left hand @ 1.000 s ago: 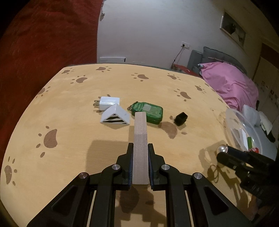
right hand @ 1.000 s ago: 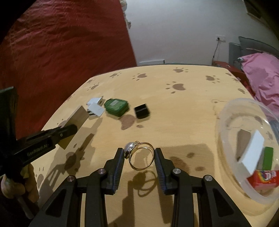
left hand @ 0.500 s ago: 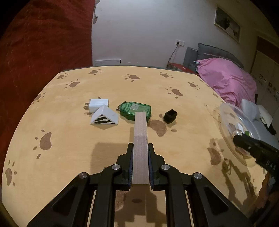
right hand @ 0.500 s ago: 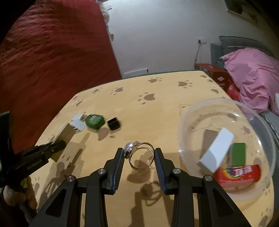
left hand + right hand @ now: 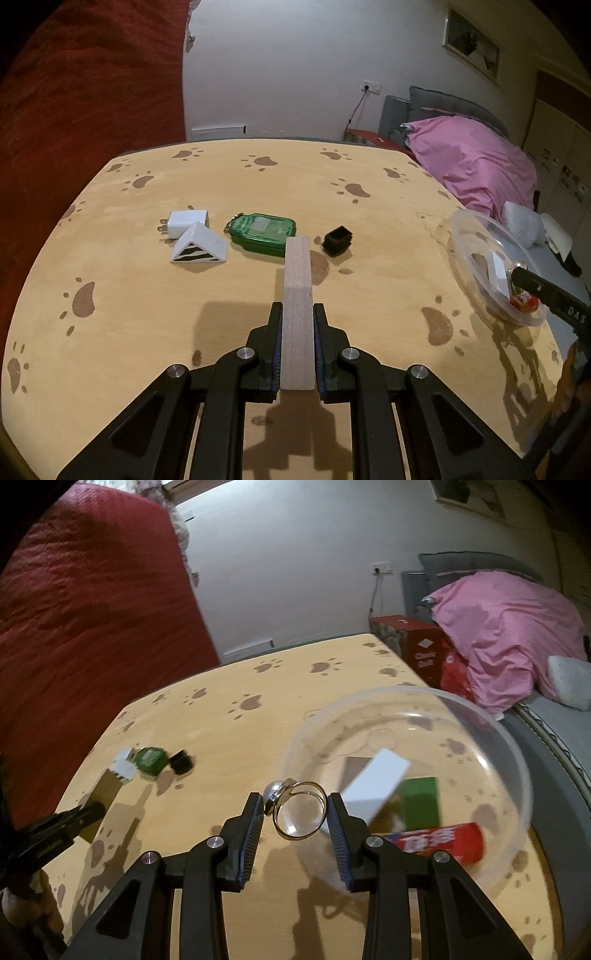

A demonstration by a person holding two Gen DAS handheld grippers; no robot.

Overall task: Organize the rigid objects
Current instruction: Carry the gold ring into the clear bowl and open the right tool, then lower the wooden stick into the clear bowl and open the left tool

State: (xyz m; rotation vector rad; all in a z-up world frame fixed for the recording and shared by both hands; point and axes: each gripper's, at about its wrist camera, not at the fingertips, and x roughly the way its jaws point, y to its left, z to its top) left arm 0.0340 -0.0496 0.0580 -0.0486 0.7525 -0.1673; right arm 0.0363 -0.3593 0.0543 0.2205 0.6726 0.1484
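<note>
Right wrist view: right gripper [image 5: 295,806] clamped on ring [image 5: 300,809], bowl [image 5: 517,753] just far-right; left gripper [image 5: 297,314] pinched 1 wooden block [image 5: 297,295].

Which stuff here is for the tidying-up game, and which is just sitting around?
For tidying: wooden block, ring, clear bowl, white charger, striped prism, green case, black cap.
Just around: pink blanket, red box.
</note>
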